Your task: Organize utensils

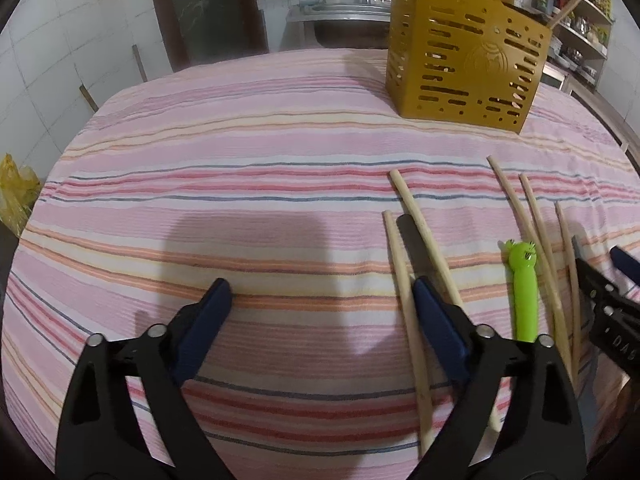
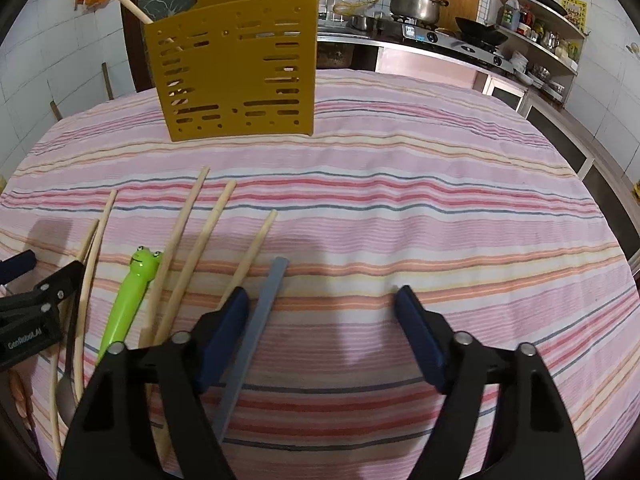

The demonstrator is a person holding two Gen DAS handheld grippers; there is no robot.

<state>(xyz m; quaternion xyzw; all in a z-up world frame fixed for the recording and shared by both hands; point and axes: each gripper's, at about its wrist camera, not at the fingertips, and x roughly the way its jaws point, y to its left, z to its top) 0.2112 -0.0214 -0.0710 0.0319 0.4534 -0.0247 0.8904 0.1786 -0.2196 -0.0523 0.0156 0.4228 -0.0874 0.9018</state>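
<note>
Left wrist view: the left tongs (image 1: pixel 322 308) hang open over a bench covered by a striped cloth (image 1: pixel 240 184), with nothing between the blue pads. The right pad lies over a grey flat utensil (image 1: pixel 412 240) that sits between two chopsticks (image 1: pixel 424 228). Right of these lies a green frog-headed utensil (image 1: pixel 522 284), then three more chopsticks (image 1: pixel 536 224) fanned beside it. The right tongs (image 1: pixel 608 280) enter at the right edge, near those sticks. A yellow slotted holder (image 1: pixel 460 56) stands upright at the far side of the cloth, well apart from the loose utensils, with chopsticks rising from it.

Right wrist view: the right tongs (image 2: pixel 322 306) stand open; the grey utensil (image 2: pixel 264 312) passes just inside the left pad, but whether the pad touches it cannot be told. Chopsticks (image 2: pixel 188 216) spread to the left, with the frog utensil (image 2: pixel 132 292) among them. The left tongs (image 2: pixel 36 280) show at the left edge. A spoon bowl (image 2: pixel 66 392) shows partly beneath the sticks at lower left. The holder (image 2: pixel 236 64) stands beyond, a chopstick (image 2: pixel 128 2) leaning out of its left corner. A stove with pots (image 2: pixel 416 4) lies behind the bench.
</note>
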